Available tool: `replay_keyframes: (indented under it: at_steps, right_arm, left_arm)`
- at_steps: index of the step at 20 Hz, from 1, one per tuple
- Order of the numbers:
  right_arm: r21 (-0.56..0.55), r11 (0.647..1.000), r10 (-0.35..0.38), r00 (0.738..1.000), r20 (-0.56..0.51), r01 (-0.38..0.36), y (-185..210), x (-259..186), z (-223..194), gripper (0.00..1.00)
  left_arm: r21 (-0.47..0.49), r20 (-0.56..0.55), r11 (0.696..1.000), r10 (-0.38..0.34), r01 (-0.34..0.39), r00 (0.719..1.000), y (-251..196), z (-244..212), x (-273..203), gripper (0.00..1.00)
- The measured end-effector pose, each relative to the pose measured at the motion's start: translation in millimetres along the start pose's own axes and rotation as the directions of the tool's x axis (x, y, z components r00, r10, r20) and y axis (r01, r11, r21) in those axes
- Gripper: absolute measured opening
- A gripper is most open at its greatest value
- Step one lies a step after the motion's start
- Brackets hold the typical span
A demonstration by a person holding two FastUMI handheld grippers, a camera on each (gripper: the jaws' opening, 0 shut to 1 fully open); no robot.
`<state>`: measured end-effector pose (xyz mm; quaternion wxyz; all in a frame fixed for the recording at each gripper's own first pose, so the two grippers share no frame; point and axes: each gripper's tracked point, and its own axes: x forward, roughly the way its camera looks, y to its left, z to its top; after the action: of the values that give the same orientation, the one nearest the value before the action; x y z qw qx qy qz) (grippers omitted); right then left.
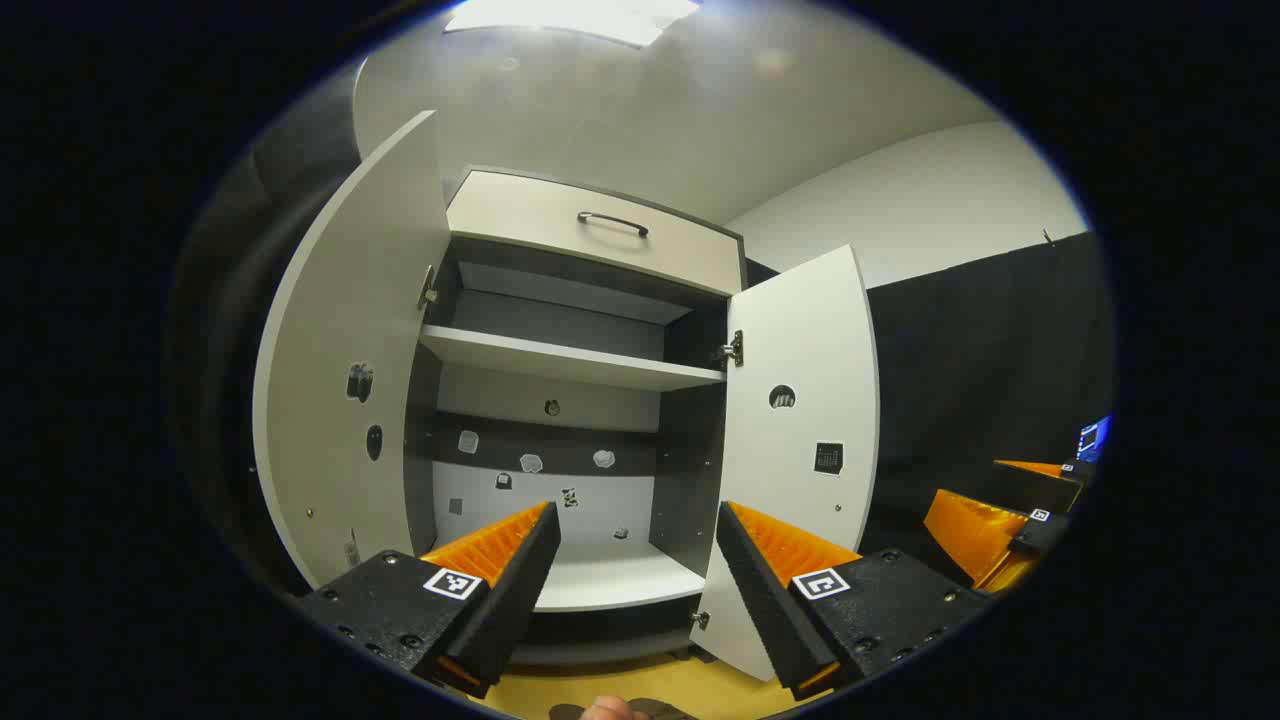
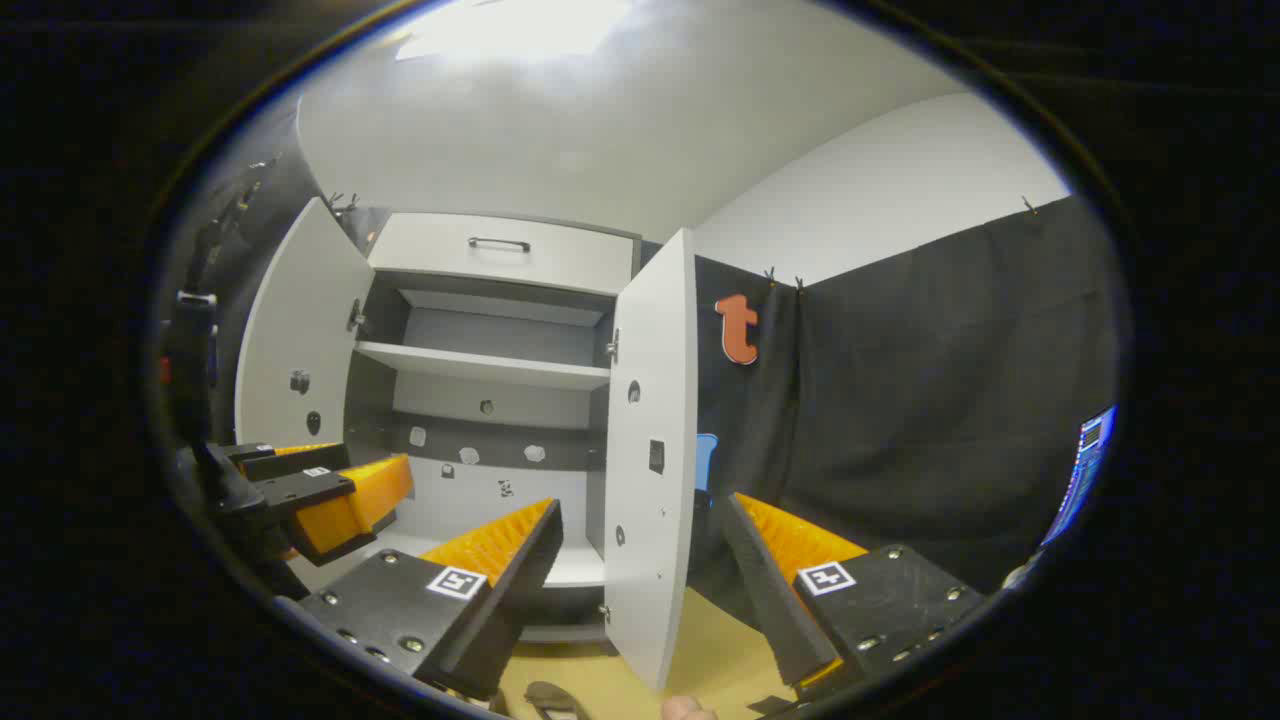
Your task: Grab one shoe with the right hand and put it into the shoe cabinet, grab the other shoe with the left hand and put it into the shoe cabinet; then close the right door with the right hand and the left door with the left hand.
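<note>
The shoe cabinet (image 1: 590, 375) stands in front of me with its left door (image 1: 350, 380) and right door (image 1: 800, 420) both swung open. Its shelves (image 1: 560, 360) hold no shoes. My left gripper (image 1: 636, 512) is open and holds nothing, aimed at the lower compartment (image 1: 610, 575). My right gripper (image 2: 645, 503) is also open with nothing in it, and the edge of the right door (image 2: 650, 450) sits between its fingers, farther off. At the bottom edge of the right gripper view lies a dark piece, perhaps a shoe (image 2: 548, 697), on the floor.
A drawer with a dark handle (image 1: 612, 222) tops the cabinet. Yellow floor (image 1: 600, 685) lies in front of it. Black cloth (image 2: 930, 400) covers the wall on the right, with a lit screen (image 2: 1085, 470) at its far edge. Small stickers dot the cabinet's back panel (image 1: 530, 462).
</note>
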<state>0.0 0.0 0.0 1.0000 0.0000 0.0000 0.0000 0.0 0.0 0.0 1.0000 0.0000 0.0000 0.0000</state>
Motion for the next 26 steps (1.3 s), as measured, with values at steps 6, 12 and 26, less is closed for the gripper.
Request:
replay_keyframes:
  at_steps: [6, 12, 26]
  right_arm:
    - [-0.009, 1.0, 0.016, 1.0, 0.002, -0.016, 8, -7, -1, 0.96]
    - [0.008, 0.998, 0.061, 0.998, 0.003, -0.061, 25, -5, -1, 0.98]
    - [0.032, 0.988, 0.149, 0.989, 0.017, -0.15, 47, 5, 0, 0.98]
  left_arm:
    - [0.007, 0.012, 1.0, 0.006, -0.006, 1.0, 9, 6, -6, 0.97]
    - [0.009, 0.008, 0.999, 0.048, -0.048, 0.999, 27, 7, -15, 0.97]
    - [0.033, -0.02, 0.988, 0.149, -0.149, 0.989, 54, 3, -33, 0.96]
